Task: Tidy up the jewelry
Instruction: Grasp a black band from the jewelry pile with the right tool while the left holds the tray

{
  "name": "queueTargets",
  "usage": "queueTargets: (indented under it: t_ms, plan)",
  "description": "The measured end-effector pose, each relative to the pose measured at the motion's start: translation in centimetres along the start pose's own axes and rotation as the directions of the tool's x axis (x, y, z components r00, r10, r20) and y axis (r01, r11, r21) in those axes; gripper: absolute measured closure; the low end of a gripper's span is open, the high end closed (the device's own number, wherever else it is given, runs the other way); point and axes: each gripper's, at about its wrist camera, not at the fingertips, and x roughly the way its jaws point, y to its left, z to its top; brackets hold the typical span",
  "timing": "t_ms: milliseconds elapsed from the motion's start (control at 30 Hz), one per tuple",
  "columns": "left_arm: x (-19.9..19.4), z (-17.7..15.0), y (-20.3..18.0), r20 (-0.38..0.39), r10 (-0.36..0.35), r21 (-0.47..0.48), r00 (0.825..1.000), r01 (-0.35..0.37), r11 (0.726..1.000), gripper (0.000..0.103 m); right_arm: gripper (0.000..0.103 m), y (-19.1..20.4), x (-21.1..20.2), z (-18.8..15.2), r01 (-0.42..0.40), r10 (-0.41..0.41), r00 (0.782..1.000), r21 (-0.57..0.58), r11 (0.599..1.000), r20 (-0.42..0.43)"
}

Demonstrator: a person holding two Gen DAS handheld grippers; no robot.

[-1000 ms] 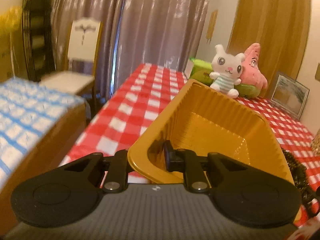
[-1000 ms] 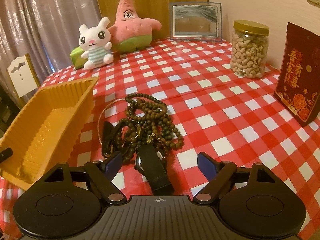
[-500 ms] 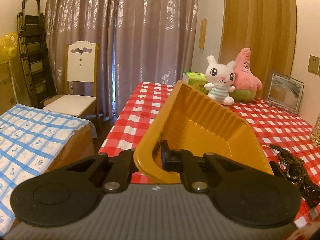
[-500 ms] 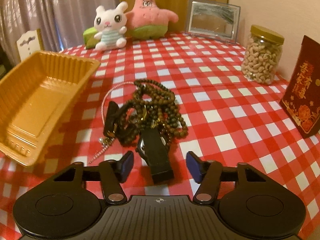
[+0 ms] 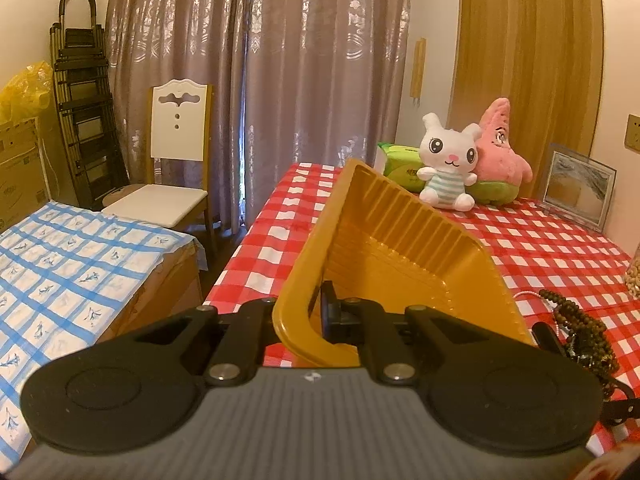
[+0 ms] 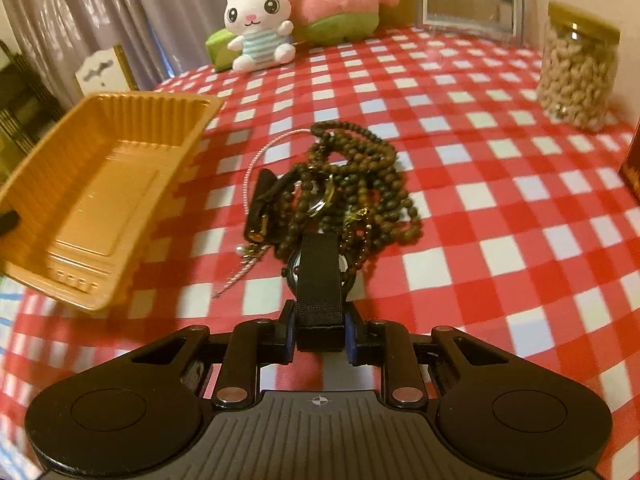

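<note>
Your right gripper (image 6: pixel 320 334) has just closed on the watch strap (image 6: pixel 320 280), which runs straight ahead; the tray (image 6: pixel 100 200), pinched by your left gripper (image 5: pixel 298 320), lies to its left.

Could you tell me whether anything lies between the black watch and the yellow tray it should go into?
Nothing visible blocks that path: only bare checked cloth lies between the watch, whose strap the right gripper has just closed on, and the tray. The watch head does touch the tangled wooden beads, which could drag along.
</note>
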Motion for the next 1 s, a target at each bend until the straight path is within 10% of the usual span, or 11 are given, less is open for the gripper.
queueTargets:
  t_ms: [433,1000]
  plan:
    - [-0.4,0.2,0.1,0.0,-0.03,0.001,1.0,0.03,1.0,0.096,0.08,-2.9,-1.9,2.4,-0.208,0.23,0.973,0.418,0.884,-0.003]
    - [0.5,0.2,1.0,-0.023,-0.051,-0.02,0.998,0.051,0.999,0.096,0.08,2.6,-2.1,6.1,-0.276,0.27,0.96,0.372,0.886,0.069]
